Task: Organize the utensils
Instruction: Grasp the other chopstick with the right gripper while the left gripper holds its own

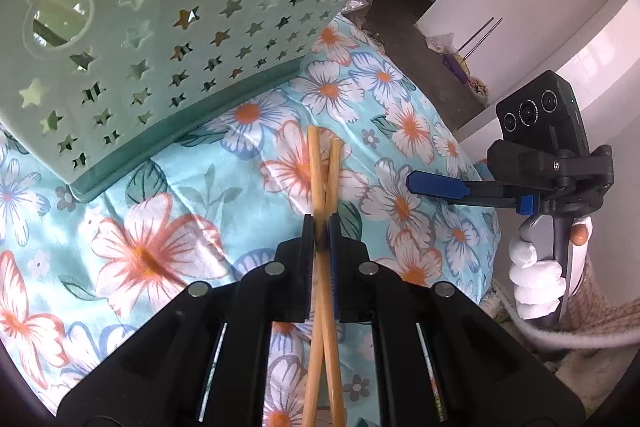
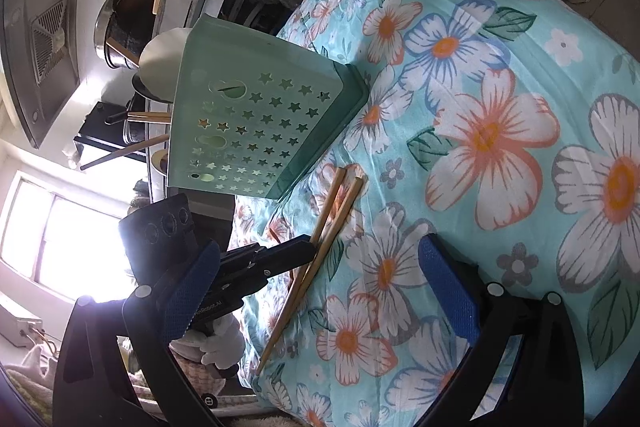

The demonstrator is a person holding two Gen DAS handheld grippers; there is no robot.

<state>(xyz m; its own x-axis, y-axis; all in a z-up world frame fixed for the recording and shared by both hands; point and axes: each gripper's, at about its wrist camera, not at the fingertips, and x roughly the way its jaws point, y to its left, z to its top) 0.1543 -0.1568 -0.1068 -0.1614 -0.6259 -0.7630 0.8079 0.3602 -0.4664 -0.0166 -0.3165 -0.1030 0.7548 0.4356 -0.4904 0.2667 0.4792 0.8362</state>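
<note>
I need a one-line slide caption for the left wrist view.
Left gripper clamps a crossed pair of wooden chopsticks above the floral cloth, near the green star-cut holder.

Chopsticks [image 2: 320, 239] on tablecloth [image 2: 500, 75], just before holder [image 2: 256, 131]

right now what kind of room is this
Probably a home kitchen: a range hood on the wall, pots on a stove, and a green utensil holder on a table with a floral cloth.
</note>
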